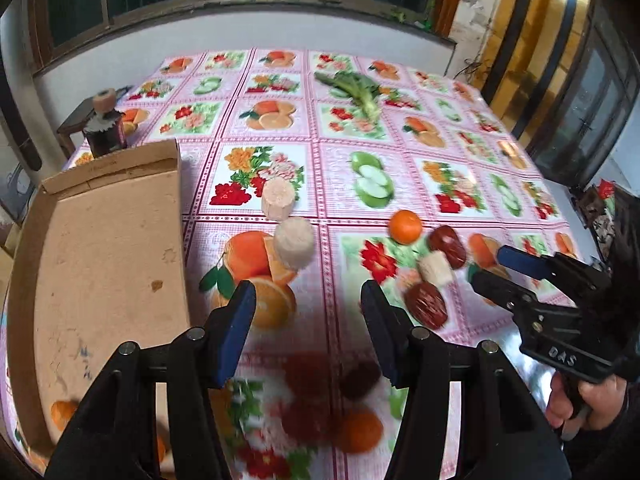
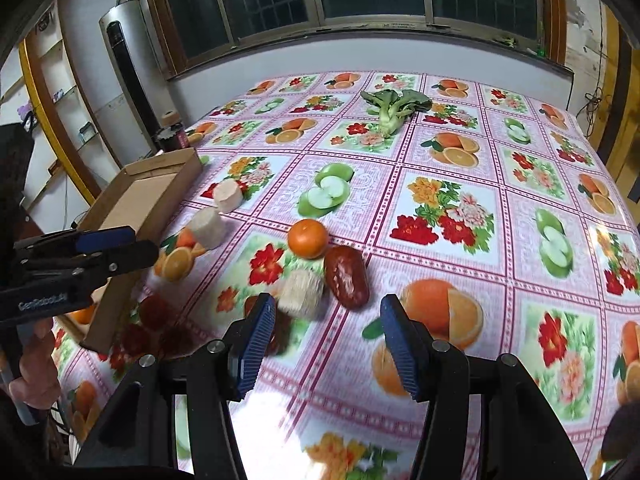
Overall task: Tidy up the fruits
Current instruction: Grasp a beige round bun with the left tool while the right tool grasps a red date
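A real orange (image 1: 405, 226) (image 2: 308, 238) lies on the fruit-print tablecloth beside two dark red dates (image 1: 448, 246) (image 2: 346, 276) and a pale cut chunk (image 1: 435, 267) (image 2: 301, 293). A second date (image 1: 426, 305) lies nearer. Two more pale chunks (image 1: 277, 199) (image 1: 294, 242) lie near the cardboard tray (image 1: 100, 256) (image 2: 136, 200), which is empty. Several blurred dates (image 1: 312, 376) lie close under my left gripper (image 1: 308, 300), which is open and empty. My right gripper (image 2: 328, 312) is open and empty just short of the chunk and dates.
A green leafy vegetable (image 1: 356, 92) (image 2: 394, 108) lies at the table's far side. A dark bottle with a roll on top (image 1: 105, 128) stands behind the tray. The printed fruits on the cloth are flat pictures. Windows and wall lie beyond.
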`<state>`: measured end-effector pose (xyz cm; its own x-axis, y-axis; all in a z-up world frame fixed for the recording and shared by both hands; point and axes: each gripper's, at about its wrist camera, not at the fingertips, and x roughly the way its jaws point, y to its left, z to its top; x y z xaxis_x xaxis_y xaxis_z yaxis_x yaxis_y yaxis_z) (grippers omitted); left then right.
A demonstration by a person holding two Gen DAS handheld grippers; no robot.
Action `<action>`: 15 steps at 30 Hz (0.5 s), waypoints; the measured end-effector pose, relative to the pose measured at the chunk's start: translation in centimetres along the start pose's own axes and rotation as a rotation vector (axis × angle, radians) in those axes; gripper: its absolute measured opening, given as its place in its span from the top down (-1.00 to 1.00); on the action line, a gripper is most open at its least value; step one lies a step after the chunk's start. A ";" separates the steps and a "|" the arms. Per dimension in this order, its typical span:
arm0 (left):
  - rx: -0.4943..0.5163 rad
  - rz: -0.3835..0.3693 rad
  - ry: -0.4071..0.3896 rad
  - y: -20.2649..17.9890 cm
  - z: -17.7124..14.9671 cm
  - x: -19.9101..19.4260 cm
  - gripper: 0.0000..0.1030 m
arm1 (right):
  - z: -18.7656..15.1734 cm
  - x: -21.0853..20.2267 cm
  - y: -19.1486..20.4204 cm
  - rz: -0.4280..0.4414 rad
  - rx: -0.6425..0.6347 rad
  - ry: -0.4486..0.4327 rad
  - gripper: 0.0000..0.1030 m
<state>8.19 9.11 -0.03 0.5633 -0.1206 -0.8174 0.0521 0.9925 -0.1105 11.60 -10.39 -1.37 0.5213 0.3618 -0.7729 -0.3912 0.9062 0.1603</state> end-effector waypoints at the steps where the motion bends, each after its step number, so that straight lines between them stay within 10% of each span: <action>1: -0.006 0.000 0.006 0.1 0.4 0.7 -0.03 | 0.2 0.5 -0.1 -0.005 -0.002 0.003 -0.09; 15: -0.079 0.048 0.131 0.7 2.4 7.4 -0.03 | 1.8 4.0 -2.4 0.054 0.077 0.017 0.26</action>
<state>14.44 8.94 -4.81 0.4512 -0.0802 -0.8888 -0.0403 0.9931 -0.1100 16.01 -10.72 -3.78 0.4882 0.4072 -0.7719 -0.3582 0.9000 0.2482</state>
